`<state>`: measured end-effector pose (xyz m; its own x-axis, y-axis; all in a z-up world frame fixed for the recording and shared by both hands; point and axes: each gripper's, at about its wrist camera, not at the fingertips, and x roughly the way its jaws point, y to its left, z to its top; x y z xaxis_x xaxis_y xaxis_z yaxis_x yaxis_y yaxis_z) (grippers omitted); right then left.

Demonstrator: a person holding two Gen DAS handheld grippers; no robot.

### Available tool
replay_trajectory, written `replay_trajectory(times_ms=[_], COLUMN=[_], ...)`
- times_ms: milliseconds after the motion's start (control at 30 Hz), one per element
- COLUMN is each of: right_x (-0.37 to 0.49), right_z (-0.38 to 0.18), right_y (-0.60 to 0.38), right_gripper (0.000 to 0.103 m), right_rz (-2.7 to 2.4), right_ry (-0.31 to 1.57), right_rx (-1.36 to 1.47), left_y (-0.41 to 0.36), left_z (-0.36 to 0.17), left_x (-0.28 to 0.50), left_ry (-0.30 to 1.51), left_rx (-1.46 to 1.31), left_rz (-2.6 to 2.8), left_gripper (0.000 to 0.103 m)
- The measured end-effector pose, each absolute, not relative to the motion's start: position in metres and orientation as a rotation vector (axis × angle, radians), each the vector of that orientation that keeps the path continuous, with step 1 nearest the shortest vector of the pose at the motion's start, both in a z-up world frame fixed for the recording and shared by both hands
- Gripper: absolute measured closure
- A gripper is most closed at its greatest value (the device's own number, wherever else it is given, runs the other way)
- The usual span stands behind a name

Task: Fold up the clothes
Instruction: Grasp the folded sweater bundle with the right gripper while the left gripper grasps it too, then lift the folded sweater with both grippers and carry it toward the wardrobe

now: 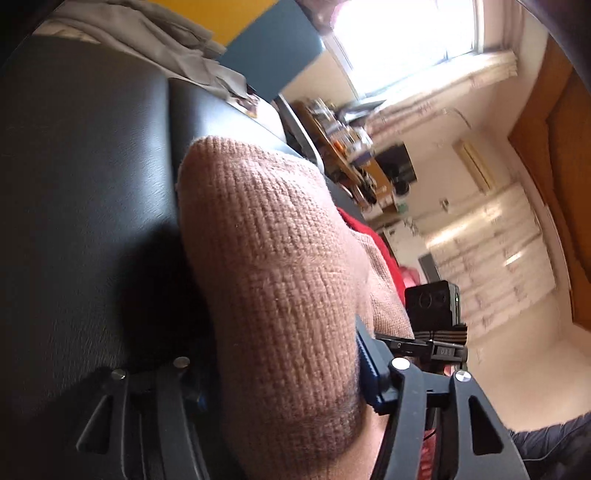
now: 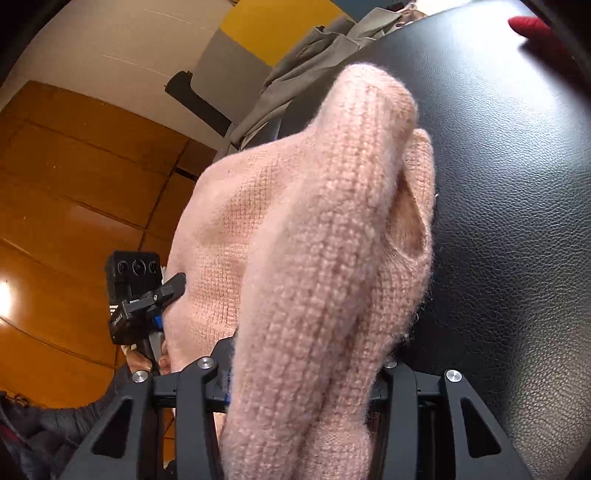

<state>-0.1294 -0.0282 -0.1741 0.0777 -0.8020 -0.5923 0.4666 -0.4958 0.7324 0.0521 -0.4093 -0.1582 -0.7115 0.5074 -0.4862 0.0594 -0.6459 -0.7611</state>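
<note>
A pink knitted sweater (image 1: 280,266) fills the middle of the left wrist view and hangs bunched over a black leather surface (image 1: 85,192). My left gripper (image 1: 284,391) is shut on a thick fold of it; the fingertips are buried in the knit. In the right wrist view the same pink sweater (image 2: 314,258) rises in a thick roll from my right gripper (image 2: 306,391), which is shut on it. The other gripper (image 2: 147,306) shows at the left of that view, against the sweater's edge. The right gripper's camera block (image 1: 432,306) shows past the sweater in the left view.
Grey clothes (image 2: 314,55) lie heaped at the far side of the black leather surface (image 2: 517,221). A red garment (image 1: 373,240) lies behind the sweater, red cloth (image 2: 532,26) at the top right. A cluttered desk (image 1: 343,147) and window stand beyond. Wooden panelling (image 2: 74,184) is at the left.
</note>
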Motion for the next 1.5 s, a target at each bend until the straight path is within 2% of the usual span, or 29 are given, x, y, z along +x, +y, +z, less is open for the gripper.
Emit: replay_trajectory(times_ms=[267,533,700,933,1000,1067,1133,1233,1333,1400,1500], right_x=[-0.072,0.016,0.067,0.131,0.144,0.153,0.157,0.162,0.148,0.146,0.145], right_z=[-0.178,-0.166,-0.097,0.039,0.052,0.046,0.004,-0.057,-0.093,-0.092,-0.074], right_y=[-0.091,-0.238,-0.379,-0.572,-0.618,-0.662,-0.701,-0.759,-0.766,-0.763,-0.745], right_gripper=[0.057,0.057,0.057,0.057,0.057,0.057,0.057,0.056,0.054,0.053,0.052], right_rz=[-1.429,-1.093,-0.931,-0.791,-0.773,-0.774,-0.806,-0.851,-0.772,-0.770,-0.772], right_ry=[-0.345,-0.304,-0.155,-0.001,0.037,0.088,0.165,0.284,0.115,0.076,0.057], right_rx=[1.333,1.266,1.120,0.831,0.813,0.841,0.943,1.095,1.170,1.149,1.095], left_y=[-0.415,-0.454,-0.501,-0.602,-0.631,-0.667,-0.700,-0.753,-0.759,-0.760,-0.763], left_z=[-0.136,-0.072,-0.013,0.072,0.096,0.090,0.062,-0.025,-0.045,-0.053,-0.039], left_x=[0.141,0.278,0.363,0.452,0.477,0.492,0.499,0.508,0.510,0.510,0.498], left_ry=[-1.212,-1.212,-1.162,-1.179,-1.180,-1.345,-1.535,-2.037,-2.072,-2.061,-2.001], left_rx=[-0.969,-0.762,-0.545,-0.151,-0.024,0.008,-0.071,-0.329,-0.237,-0.159,-0.210], left_rz=[2.580,2.857,3.131,3.400,3.466,3.468,3.484,3.298,3.253,3.234,3.255], left_gripper=[0.049,0.049,0.049,0.049,0.049,0.049,0.049,0.047,0.043,0.042,0.043])
